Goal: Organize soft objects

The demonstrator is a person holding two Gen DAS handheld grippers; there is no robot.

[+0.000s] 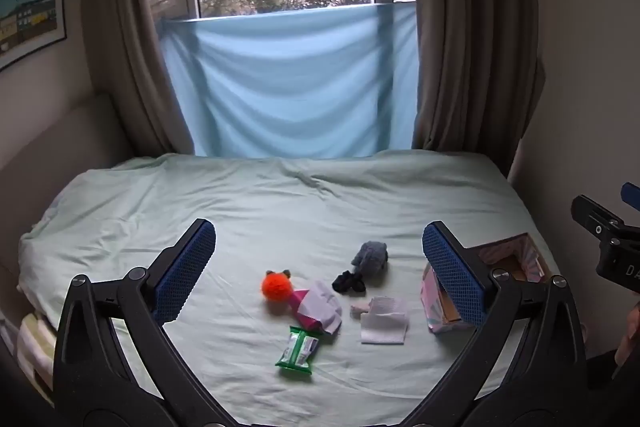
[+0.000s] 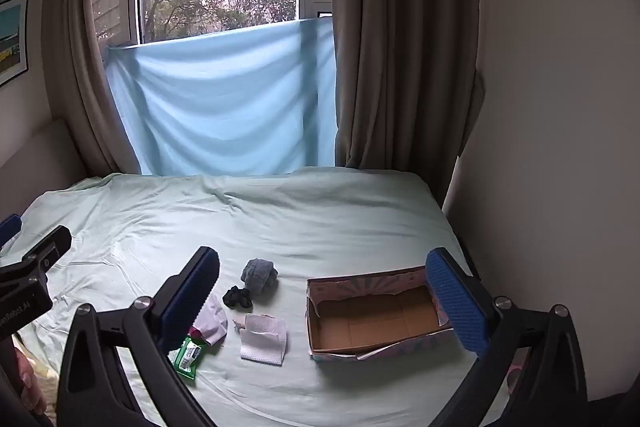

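Soft items lie on the bed: an orange fuzzy ball (image 1: pixel 276 286), a grey rolled sock (image 1: pixel 370 256) (image 2: pixel 259 274), a black sock bundle (image 1: pixel 349 283) (image 2: pixel 237 297), a lilac and pink cloth (image 1: pixel 318 309) (image 2: pixel 211 319), a white folded cloth (image 1: pixel 385 319) (image 2: pixel 264 343) and a green tissue pack (image 1: pixel 299 349) (image 2: pixel 186 351). An open cardboard box (image 2: pixel 372 319) (image 1: pixel 496 279) stands to their right, with nothing in it. My left gripper (image 1: pixel 319 267) is open and empty above the items. My right gripper (image 2: pixel 322 291) is open and empty, above the box and cloths.
The pale green bed sheet (image 1: pixel 280 203) spreads toward a window with brown curtains (image 1: pixel 460 67) and a blue cloth (image 1: pixel 288 87). A wall (image 2: pixel 560 147) borders the bed on the right. Folded linens (image 1: pixel 36 343) sit at the bed's left edge.
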